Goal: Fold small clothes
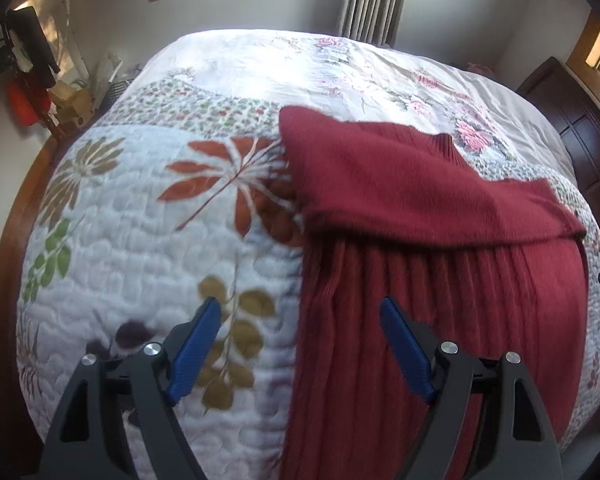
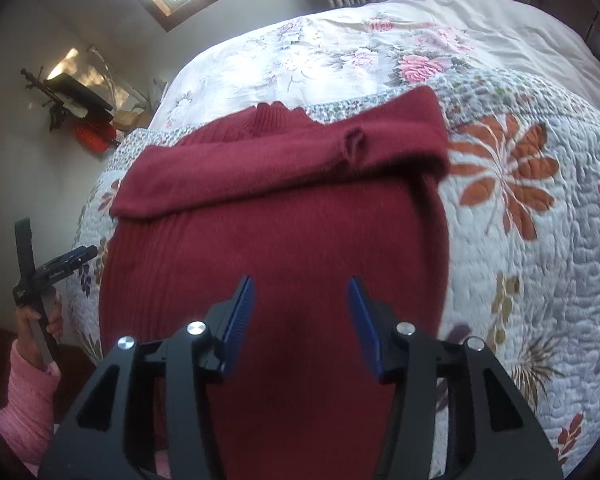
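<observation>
On the bed, left wrist view: left gripper (image 1: 300, 346), blue pads spread wide, nothing between them, hovering above the quilt (image 1: 140, 248) at the near left edge of a dark red knitted sweater (image 1: 420, 280). Sweater lies flat on the quilt, ribbed body running toward the camera and over the near bed edge; a sleeve (image 1: 400, 200) is folded across the chest from side to side, ribbed collar (image 1: 446, 148) beyond it. One pad sits over quilt, the other over the knit; neither visibly touches cloth. Background: window, curtain, dark wooden door to the right, clutter by the left wall. Right wrist view: right gripper (image 2: 302, 320), jaws likewise parted and empty, poised directly over the middle of the sweater body (image 2: 280, 248). Folded sleeve (image 2: 292, 172) crosses the chest, with a small pucker near its right end; collar (image 2: 272, 120) beyond. At far left, a person's hand (image 2: 40, 324) in a pink sleeve holds the handle of the other tool beside the bed. Step, as judged: sleeves folded in, body fold not yet made. Next move likely calls for both grippers to descend to the near hem, pinch it at its two corners, and carry it toward the collar evenly, without dragging the folded sleeve askew.
</observation>
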{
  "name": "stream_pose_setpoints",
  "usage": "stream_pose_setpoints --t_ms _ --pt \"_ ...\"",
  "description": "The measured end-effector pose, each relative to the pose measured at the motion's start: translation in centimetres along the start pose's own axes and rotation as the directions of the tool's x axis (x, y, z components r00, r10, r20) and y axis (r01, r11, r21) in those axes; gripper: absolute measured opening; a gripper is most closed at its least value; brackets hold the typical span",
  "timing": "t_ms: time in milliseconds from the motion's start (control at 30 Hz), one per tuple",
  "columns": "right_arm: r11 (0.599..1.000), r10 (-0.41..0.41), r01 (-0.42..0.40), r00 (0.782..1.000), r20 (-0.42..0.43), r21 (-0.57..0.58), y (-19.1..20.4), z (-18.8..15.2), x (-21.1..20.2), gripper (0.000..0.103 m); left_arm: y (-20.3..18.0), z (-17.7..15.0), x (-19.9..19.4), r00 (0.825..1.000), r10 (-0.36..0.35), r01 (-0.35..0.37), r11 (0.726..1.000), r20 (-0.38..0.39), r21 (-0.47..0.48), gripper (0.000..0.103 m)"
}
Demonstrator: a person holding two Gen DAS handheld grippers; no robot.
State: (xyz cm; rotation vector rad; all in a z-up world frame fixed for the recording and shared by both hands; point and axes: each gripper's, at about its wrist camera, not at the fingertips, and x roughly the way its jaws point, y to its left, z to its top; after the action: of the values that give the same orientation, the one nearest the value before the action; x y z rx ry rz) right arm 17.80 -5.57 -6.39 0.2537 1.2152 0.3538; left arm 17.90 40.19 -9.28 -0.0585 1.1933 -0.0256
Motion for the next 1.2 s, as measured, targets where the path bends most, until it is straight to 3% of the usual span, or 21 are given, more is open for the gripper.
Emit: stream_pose_setpoints --t_ms 200,400,500,700,833,967,1067,1100,1167,1200 --pt "0.999 -0.003 0.005 1.0 -0.031 0.048 -1.6 -8.9 -1.3 0.054 1.4 -9.3 -0.8 0.991 -0.054 0.054 0.999 -0.123 0.002 0.082" --pt "0.996 0.009 -0.001 0.996 -0.086 0.086 -2.9 -15.1 -1.7 0.057 2.7 -15.1 -0.3 0.964 -0.162 0.151 0.986 -0.21 -0.068 0.082" --pt "0.995 0.022 -0.013 0.995 -0.096 0.098 -3.6 -16.7 -1.9 0.057 3.2 -16.6 0.4 0.947 -0.222 0.205 0.974 -0.231 -0.098 0.082" --pt "0.994 0.03 -0.02 0.994 -0.103 0.104 -3.9 -18.1 -1.9 0.058 3.2 -17.4 1.3 0.946 -0.24 0.223 0.969 -0.218 -0.103 0.084" --pt "0.993 0.045 -0.033 0.994 -0.099 0.116 -4.4 -19.1 -2.2 0.059 2.6 -17.8 1.6 0.915 -0.338 0.321 0.941 -0.22 -0.11 0.083" --pt "0.99 0.084 -0.072 0.991 -0.1 0.121 -5.0 -20.2 -2.9 0.063 1.7 -18.6 2.0 0.899 -0.377 0.364 0.926 -0.224 -0.1 0.083" --pt "0.988 0.102 -0.088 0.988 -0.115 0.126 -5.4 -21.3 -3.0 0.065 2.0 -18.7 1.7 0.874 -0.433 0.411 0.901 -0.22 -0.14 0.069" --pt "0.988 0.104 -0.089 0.987 -0.119 0.127 -5.5 -21.8 -3.1 0.066 2.0 -18.9 1.6 0.875 -0.432 0.408 0.901 -0.22 -0.145 0.067" --pt "0.985 0.128 -0.112 0.983 -0.129 0.131 -5.5 -22.3 -2.9 0.066 2.1 -18.9 1.4 0.877 -0.428 0.403 0.903 -0.219 -0.149 0.048" --pt "0.981 0.152 -0.133 0.979 -0.136 0.138 -5.4 -22.6 -2.7 0.068 2.2 -19.0 1.2 0.875 -0.434 0.408 0.9 -0.215 -0.154 0.046"
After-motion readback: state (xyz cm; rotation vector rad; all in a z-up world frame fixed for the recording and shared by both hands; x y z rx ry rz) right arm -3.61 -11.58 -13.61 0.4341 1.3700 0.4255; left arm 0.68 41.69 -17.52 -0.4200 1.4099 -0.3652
